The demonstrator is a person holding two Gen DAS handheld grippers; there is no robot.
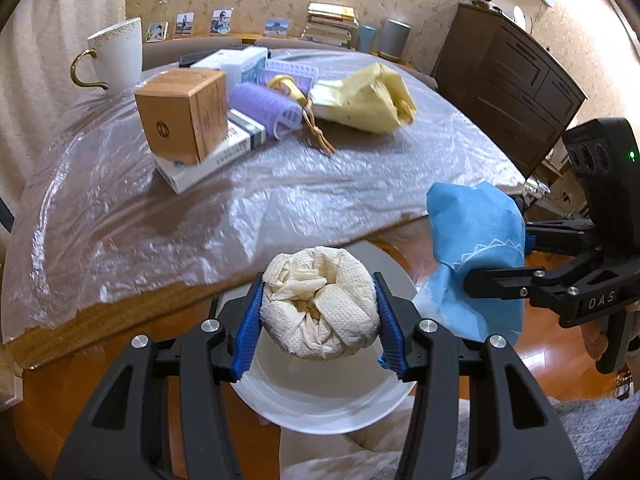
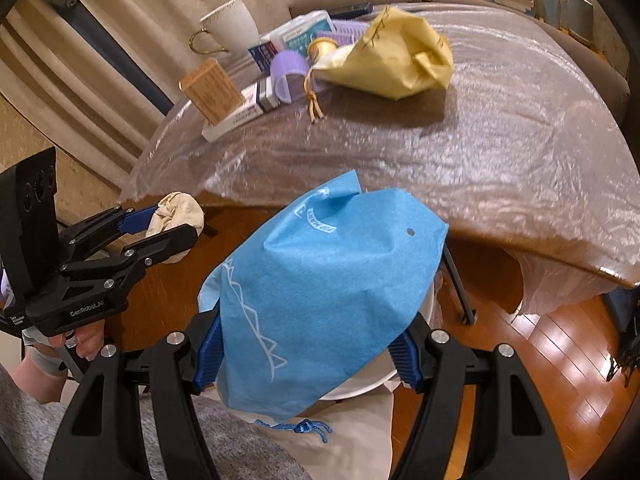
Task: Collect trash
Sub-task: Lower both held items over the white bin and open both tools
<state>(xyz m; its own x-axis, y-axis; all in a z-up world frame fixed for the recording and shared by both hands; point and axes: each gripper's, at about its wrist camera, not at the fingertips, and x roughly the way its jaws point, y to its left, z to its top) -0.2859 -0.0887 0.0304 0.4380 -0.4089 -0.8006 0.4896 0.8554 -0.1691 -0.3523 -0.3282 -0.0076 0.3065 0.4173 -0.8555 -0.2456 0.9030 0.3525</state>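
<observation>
- Wadded paper towel (image 1: 319, 305) sits pinched btwn the blue pads (image 1: 249, 332) of the left gripper (image 1: 320, 312), held off the near edge of the table, right above a white bin (image 1: 320, 404) on the floor.
- In the right wrist view the same wad (image 2: 176, 212) shows at far left, clamped in the left gripper (image 2: 166, 226).
- Right gripper (image 2: 308, 346) is closed on a blue drawstring bag (image 2: 320, 292), jaws fairly wide bc the bag is bulky; blue cord (image 2: 298, 427) dangles at the near end.
- From the left cam the blue bag (image 1: 476, 256) hangs just right of the wad, near the bin, w/ the right gripper (image 1: 486, 276) coming in from the right.
- Table (image 1: 56, 336) is wood w/ a clear plastic sheet (image 1: 320, 184) over it.
- Further back on it: yellow cloth pouch (image 1: 368, 100), purple hair roller (image 1: 266, 110), wooden box (image 1: 182, 114) sitting on a white carton (image 1: 212, 158), white mug w/ gold handle (image 1: 116, 56) far left.
- Way back: photo frames (image 1: 222, 22) and a stack of books (image 1: 330, 24) along the wall, dark dresser (image 1: 504, 84) on the right.
</observation>
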